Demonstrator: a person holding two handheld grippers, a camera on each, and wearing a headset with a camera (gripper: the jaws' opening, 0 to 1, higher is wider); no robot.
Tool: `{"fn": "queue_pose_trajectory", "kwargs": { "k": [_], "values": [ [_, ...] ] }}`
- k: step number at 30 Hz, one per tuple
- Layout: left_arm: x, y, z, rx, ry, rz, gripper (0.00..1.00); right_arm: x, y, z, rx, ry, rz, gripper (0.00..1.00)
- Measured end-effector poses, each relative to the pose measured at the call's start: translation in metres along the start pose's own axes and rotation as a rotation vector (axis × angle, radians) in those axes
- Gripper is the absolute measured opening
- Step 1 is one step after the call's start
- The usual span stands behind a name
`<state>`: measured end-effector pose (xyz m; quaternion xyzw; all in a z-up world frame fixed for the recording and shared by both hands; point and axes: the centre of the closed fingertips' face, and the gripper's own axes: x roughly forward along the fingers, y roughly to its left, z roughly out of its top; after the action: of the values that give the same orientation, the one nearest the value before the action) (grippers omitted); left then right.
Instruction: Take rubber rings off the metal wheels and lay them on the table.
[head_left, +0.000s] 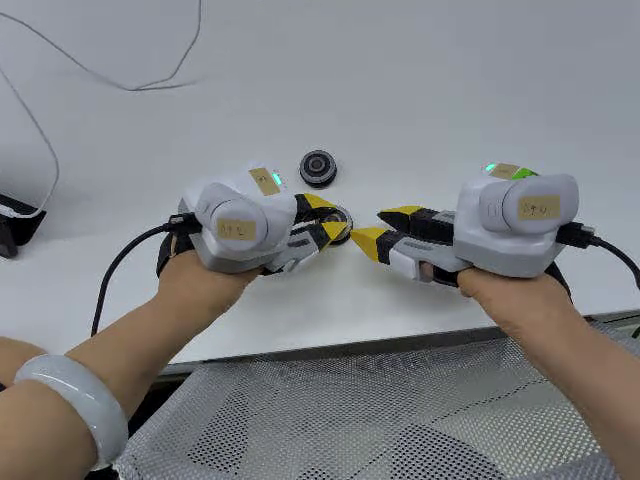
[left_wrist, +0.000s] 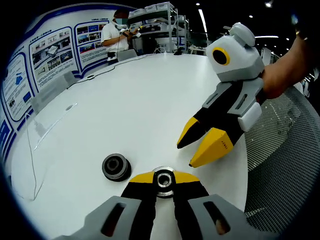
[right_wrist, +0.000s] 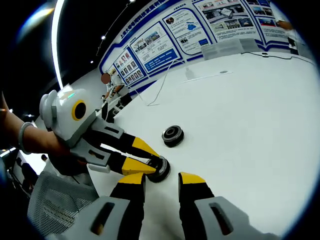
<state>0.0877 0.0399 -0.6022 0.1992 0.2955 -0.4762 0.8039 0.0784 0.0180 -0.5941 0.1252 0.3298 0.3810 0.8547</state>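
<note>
Rubber-ringed round metal wheel (left_wrist: 163, 180), clamped over the white table (head_left: 450, 110) by the yellow-tipped left gripper (head_left: 330, 219), could be twisted loose if its black ring (right_wrist: 162, 172) is snagged unevenly by the parted jaws of the right gripper (head_left: 386, 227).

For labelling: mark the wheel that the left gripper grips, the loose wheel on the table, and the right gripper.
gripped wheel (left_wrist: 164, 180), left gripper view, on its metal hub.
loose wheel (head_left: 318, 167), head view, on its centre.
right gripper (head_left: 371, 227), head view, midway between its yellow fingertips.
</note>
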Motion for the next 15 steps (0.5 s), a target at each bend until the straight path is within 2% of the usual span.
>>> {"fn": "queue_pose_trajectory", "kwargs": {
  "k": [9, 11, 15],
  "values": [
    [-0.0033, -0.0033, -0.0011, 0.064, -0.008, -0.039, 0.13, -0.0019, -0.0016, -0.0025, 0.000, 0.004, -0.007, 0.27],
    [-0.0048, -0.0053, -0.0005, 0.060, -0.017, -0.056, 0.15, -0.0024, -0.0019, -0.0034, 0.002, 0.007, -0.009, 0.27],
    [-0.0065, -0.0014, -0.0039, 0.068, 0.000, -0.044, 0.14, -0.0031, -0.0018, -0.0037, 0.003, 0.007, -0.012, 0.27]
  ]
}}
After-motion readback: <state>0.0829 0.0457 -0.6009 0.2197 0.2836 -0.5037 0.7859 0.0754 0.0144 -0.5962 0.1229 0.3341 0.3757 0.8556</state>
